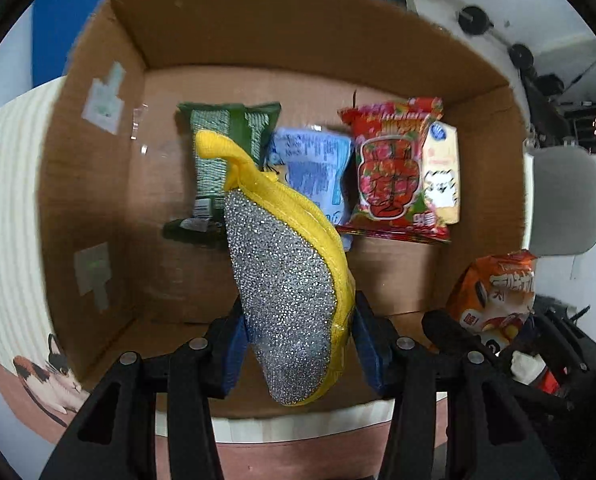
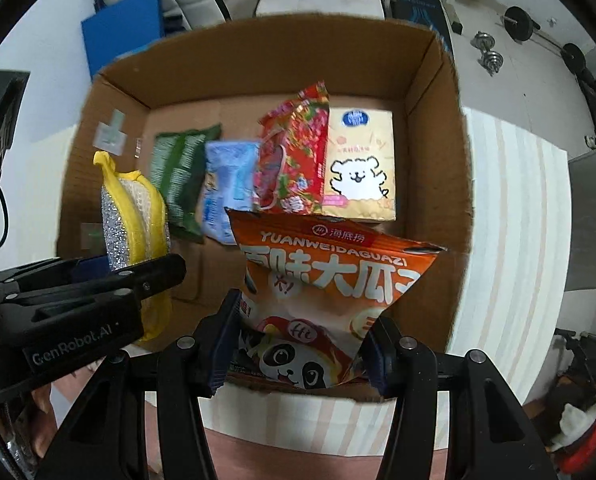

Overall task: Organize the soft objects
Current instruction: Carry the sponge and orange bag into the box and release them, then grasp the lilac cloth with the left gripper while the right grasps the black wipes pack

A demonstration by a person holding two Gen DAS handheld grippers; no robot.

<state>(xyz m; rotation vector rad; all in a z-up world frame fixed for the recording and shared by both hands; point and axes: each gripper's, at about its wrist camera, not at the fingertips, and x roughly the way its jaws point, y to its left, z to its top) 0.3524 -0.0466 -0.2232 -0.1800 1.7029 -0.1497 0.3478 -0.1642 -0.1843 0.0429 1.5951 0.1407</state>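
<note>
– What stays hidden in the left wrist view?

– The scrubbing sponge (image 1: 287, 292) covers the near end of the blue packet (image 1: 318, 168) and one side of the green packet (image 1: 221, 160). The red packet (image 1: 394, 172) overlaps most of the yellow tissue pack (image 1: 444, 172). The orange bag (image 1: 494, 296) is half behind the cardboard box (image 1: 97, 208) wall.

– And from the right wrist?

– The orange bag (image 2: 330, 292) hides the box floor behind it and the near ends of the red packet (image 2: 293, 160) and the blue packet (image 2: 227, 184). Print on the green packet (image 2: 179, 176) is too blurred to read. The left gripper (image 2: 109, 270) hides the sponge's (image 2: 133, 216) lower end.
</note>
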